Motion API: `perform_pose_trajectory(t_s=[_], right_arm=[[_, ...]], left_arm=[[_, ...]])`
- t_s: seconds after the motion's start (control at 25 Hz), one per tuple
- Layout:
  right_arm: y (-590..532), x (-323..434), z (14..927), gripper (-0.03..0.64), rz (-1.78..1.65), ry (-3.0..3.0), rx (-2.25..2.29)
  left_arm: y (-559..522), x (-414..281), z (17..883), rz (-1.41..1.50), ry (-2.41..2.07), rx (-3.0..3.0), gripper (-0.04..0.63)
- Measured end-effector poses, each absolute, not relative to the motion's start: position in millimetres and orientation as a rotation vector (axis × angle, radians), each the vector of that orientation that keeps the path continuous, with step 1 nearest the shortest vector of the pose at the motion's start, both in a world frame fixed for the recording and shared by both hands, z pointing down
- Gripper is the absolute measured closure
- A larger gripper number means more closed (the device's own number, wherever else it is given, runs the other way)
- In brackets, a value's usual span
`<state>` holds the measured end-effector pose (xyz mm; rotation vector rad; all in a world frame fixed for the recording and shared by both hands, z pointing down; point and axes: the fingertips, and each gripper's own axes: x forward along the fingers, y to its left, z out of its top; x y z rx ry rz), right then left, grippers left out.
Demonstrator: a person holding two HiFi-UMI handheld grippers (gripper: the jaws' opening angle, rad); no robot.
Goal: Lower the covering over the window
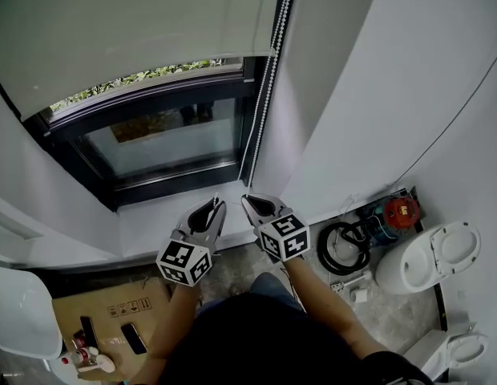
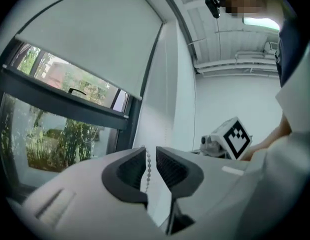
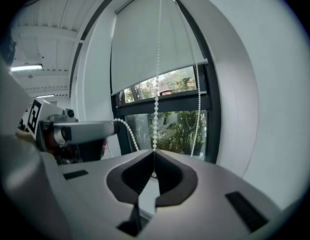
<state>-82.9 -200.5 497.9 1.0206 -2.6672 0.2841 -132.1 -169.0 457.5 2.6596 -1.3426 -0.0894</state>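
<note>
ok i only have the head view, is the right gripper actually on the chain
observer: yes, the right gripper is shut on the chain. In its own view the chain runs straight up out of the closed jaws.
operator: and the left one
observer: the left gripper is open. Its jaws stand slightly apart and the chain hangs in the gap, not pinched.

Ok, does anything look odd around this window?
Nothing at the window: the blind looks whole and its chain unbroken. Only clutter stands out: a black cable coil lies loose on the floor beside the toilet.
</note>
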Motion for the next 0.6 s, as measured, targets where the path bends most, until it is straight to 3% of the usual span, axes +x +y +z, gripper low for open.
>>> perform_pose_trajectory(t_s=[0.32,0.6], right_arm=[[-194.4,-76.6,499.2,0.603,0.282,-2.666,1.039],[-187.1,-74.6,497.8,0.603,0.282,-2.66,1.046]], left_arm=[[-180.0,-150.3,383.8,-0.015,-1.508,2.849,0.546],[-173.1,-172.8,310.8,-0.255,-1.622,2.875,0.548]])
